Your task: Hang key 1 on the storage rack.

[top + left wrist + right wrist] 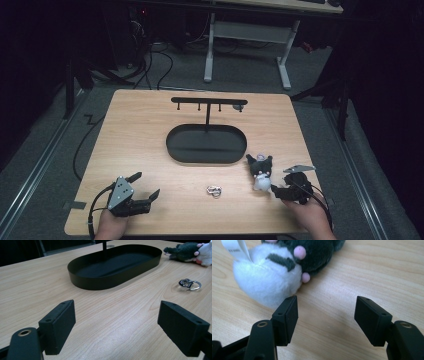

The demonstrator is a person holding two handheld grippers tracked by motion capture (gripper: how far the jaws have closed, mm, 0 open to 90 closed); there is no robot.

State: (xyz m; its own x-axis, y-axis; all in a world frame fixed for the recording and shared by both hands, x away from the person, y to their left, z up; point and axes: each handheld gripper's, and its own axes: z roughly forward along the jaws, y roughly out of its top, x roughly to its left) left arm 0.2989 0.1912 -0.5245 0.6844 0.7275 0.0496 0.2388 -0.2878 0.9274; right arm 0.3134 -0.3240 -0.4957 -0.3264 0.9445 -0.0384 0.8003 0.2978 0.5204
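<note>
Right gripper (276,189) jaws open, empty, plush toy (261,172) lying on the table (140,130) just beyond its tips at 11 o'clock. Left gripper (146,185) spread wide, holding nothing; key ring (214,190) at 3 o'clock, black tray (206,143) at 1 o'clock.

From above your side of the table (150,130) the high view looks forward and down over the whole top. Your left gripper view sits low, just over the wood, facing the black tray (100,281) with the plush toy (192,252) at its far right. Your right gripper view is close up on that same plush toy (269,282), which the high view shares.
</note>
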